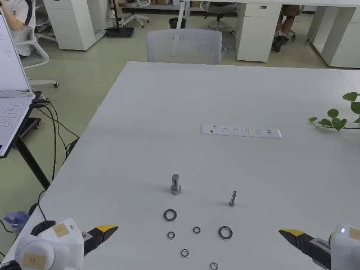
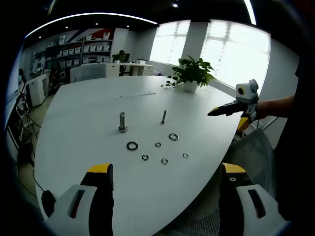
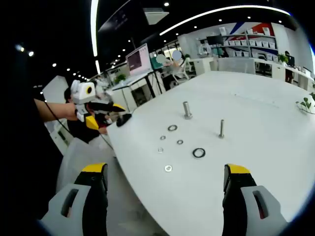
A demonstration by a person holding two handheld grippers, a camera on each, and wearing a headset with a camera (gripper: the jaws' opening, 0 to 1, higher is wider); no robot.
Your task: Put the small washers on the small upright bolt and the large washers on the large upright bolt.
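On the white table [image 1: 140, 124] stand a large upright bolt [image 1: 175, 184] and, to its right, a small upright bolt [image 1: 233, 198]. Two large washers [image 1: 170, 215] [image 1: 225, 232] lie flat in front of them, with several small washers [image 1: 196, 229] scattered between and nearer me. My left gripper [image 1: 106, 230] hovers at the table's near left edge, open and holding nothing. My right gripper [image 1: 292, 233] is at the near right, open too. In the left gripper view the bolts [image 2: 122, 122] and washers [image 2: 132, 145] lie well ahead of the jaws.
A white power strip [image 1: 241, 131] lies behind the bolts. Plant leaves [image 1: 337, 118] reach in at the right edge. A mesh chair [image 1: 184, 45] stands at the table's far end, and a laptop [image 1: 8, 107] with cables sits at the left.
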